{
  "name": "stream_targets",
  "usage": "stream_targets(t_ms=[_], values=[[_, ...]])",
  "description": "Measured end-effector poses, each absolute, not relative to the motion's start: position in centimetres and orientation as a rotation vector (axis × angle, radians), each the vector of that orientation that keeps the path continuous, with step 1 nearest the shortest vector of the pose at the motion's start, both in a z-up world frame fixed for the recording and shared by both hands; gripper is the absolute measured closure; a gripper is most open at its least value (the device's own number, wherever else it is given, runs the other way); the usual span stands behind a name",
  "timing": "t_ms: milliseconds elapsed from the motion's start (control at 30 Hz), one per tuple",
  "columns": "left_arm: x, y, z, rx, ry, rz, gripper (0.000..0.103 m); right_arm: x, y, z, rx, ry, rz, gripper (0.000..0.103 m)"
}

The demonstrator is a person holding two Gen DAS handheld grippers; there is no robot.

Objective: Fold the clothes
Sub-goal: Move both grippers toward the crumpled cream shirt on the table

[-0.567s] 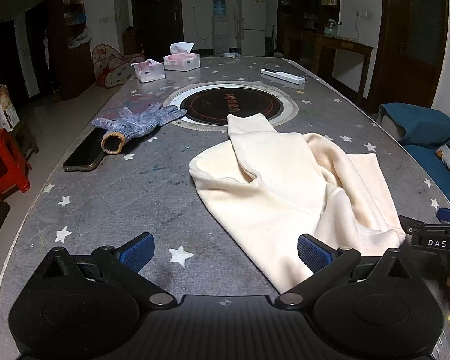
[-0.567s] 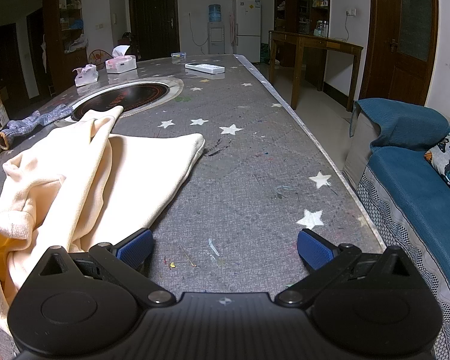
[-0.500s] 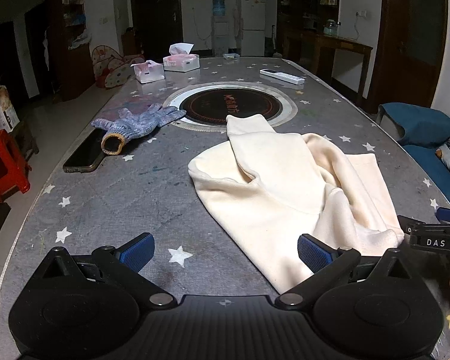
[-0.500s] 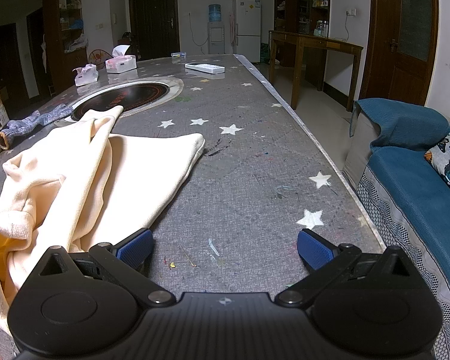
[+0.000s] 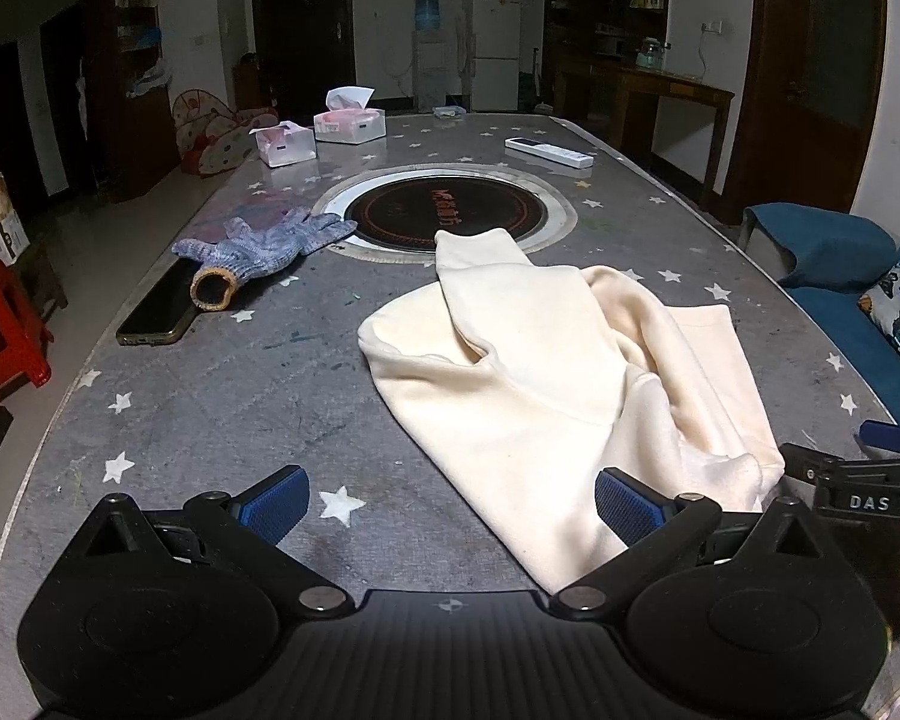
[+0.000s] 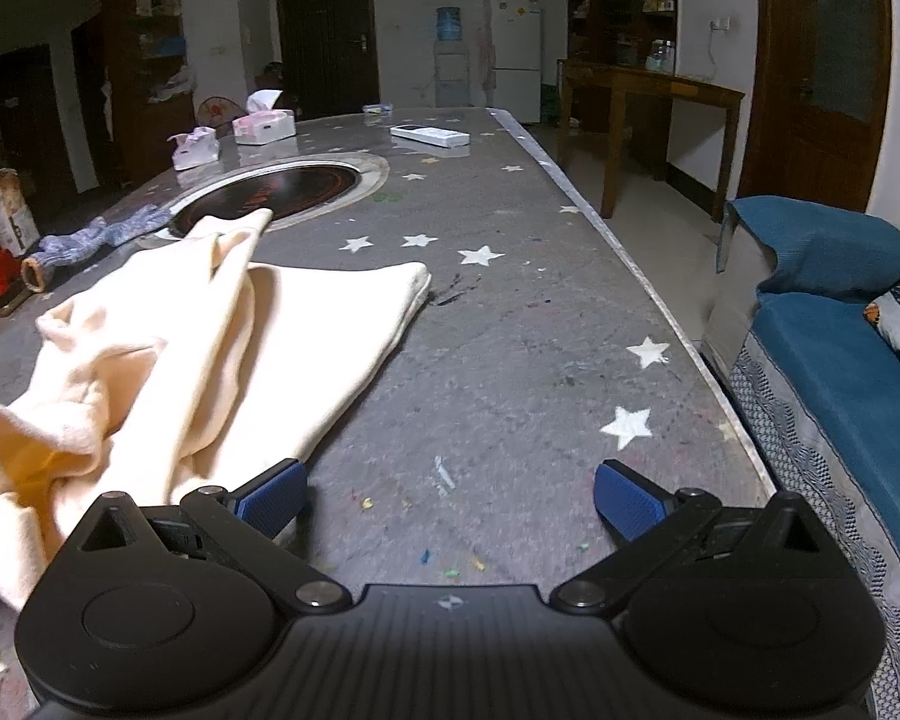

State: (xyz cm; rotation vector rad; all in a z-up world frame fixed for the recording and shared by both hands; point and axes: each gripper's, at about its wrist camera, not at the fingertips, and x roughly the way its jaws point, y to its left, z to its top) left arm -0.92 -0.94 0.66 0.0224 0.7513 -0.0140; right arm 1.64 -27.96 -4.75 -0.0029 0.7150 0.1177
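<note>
The cream sweater [image 5: 570,384] lay crumpled on the grey counter [image 5: 222,396], between the round black plate [image 5: 450,213] in the middle and the near edge, with one sleeve reaching toward that plate. Your left tongs [image 5: 450,498] were spread wide and held nothing; the right-hand pad rested just at the near hem of the sweater. Your right tongs [image 6: 450,495] were also spread and empty, with the left pad touching the bunched cloth at the near right corner. I judge that the sweater was soft, light and limp, so it would sag and slide on the counter and keep no shape by itself; a good place to take hold seemed to be the thick hem or a shoulder seam, one tong on each side, pulled flat first. A grey glove [image 5: 258,255] and a phone [image 5: 159,315] lay well apart to the left. Compared with the earlier pictures almost nothing differed: the sweater kept the same folds, and both tongs stayed open in nearly the same place.
</note>
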Motion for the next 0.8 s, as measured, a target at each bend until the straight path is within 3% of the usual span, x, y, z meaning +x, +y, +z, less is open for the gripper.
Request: stream_targets(t_ms=[800], values=[[-3.0, -1.0, 1.6, 0.034, 0.715, 0.007, 0.000, -3.2, -24.9, -0.1, -0.104, 0.593, 0.248, 0.000]])
